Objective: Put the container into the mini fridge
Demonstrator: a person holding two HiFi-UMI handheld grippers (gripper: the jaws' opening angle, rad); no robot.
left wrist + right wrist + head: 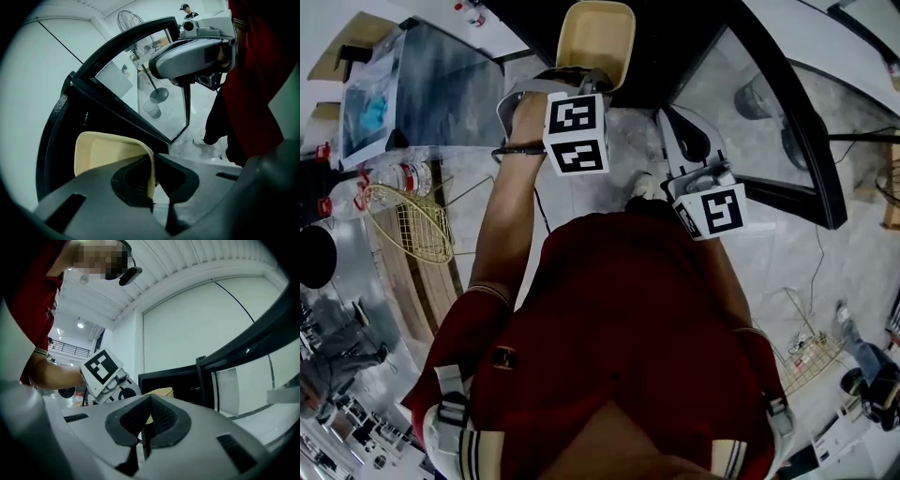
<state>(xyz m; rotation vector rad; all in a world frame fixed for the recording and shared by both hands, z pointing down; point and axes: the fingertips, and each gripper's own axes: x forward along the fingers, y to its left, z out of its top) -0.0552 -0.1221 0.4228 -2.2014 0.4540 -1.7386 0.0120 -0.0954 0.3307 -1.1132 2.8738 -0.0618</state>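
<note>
A cream plastic container (595,37) is held at the dark opening of the mini fridge (675,47). My left gripper (572,80) is shut on its near wall. In the left gripper view the container (108,152) has its thin rim pinched between the left gripper (152,177) pads. The glass fridge door (769,122) stands swung open to the right. My right gripper (694,178) hangs lower, beside the door. In the right gripper view the right gripper (146,416) is shut with nothing in it, and the container (161,392) shows beyond it before the black fridge (178,380).
A wire basket (412,223) and plastic bottles (398,176) sit on a wooden surface at the left. A grey table (441,84) stands beyond. Cables and another wire rack (811,352) lie on the floor at the right. A pedestal fan (129,21) shows through the door glass.
</note>
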